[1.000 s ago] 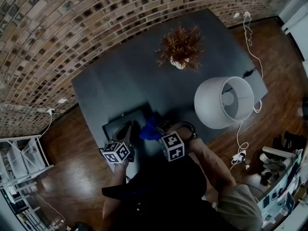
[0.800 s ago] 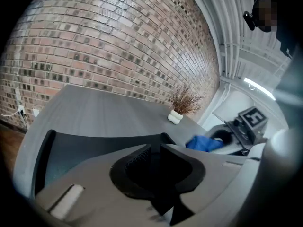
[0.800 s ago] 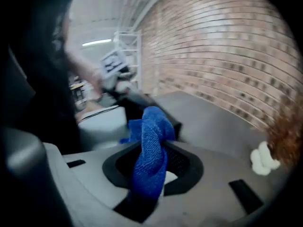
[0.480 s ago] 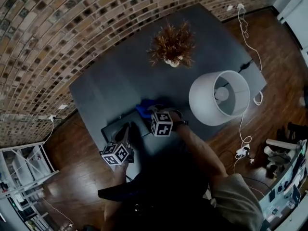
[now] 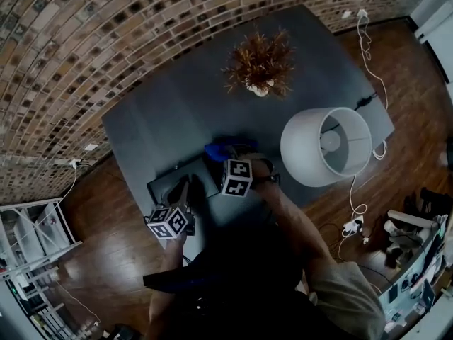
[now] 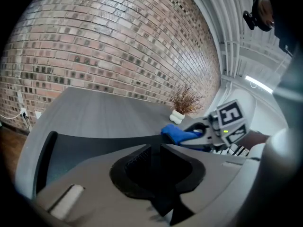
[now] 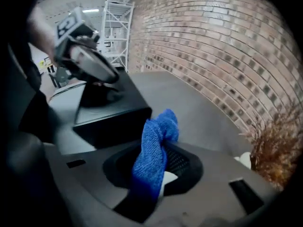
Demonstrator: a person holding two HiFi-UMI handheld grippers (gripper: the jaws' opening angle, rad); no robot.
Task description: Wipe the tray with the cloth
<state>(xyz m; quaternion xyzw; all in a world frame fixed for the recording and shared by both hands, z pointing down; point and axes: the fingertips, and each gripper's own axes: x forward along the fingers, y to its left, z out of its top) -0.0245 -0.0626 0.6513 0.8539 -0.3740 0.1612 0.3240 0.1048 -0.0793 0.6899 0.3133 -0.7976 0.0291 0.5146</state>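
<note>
A black tray (image 5: 166, 183) sits at the near left of the dark grey table (image 5: 177, 112). My left gripper (image 5: 187, 190) is shut on the tray's near rim; in the left gripper view the jaws meet on that dark rim (image 6: 85, 148). My right gripper (image 5: 225, 154) is shut on a blue cloth (image 5: 216, 149), at the tray's far right corner. In the right gripper view the cloth (image 7: 154, 150) sticks up from between the jaws, with the tray (image 7: 111, 115) and the left gripper (image 7: 111, 82) beyond. The left gripper view shows the cloth (image 6: 177, 134) too.
A white lamp shade (image 5: 325, 146) stands close to the right of my right hand. A dried plant in a white vase (image 5: 260, 66) is at the table's far side. A brick wall runs behind, cables (image 5: 368, 48) lie on the wooden floor, and a white shelf (image 5: 28, 239) stands at the left.
My right gripper has carried the blue cloth up the picture, from beside the tray's right side to its far right corner, and has rolled. The left gripper and the tray have stayed put.
</note>
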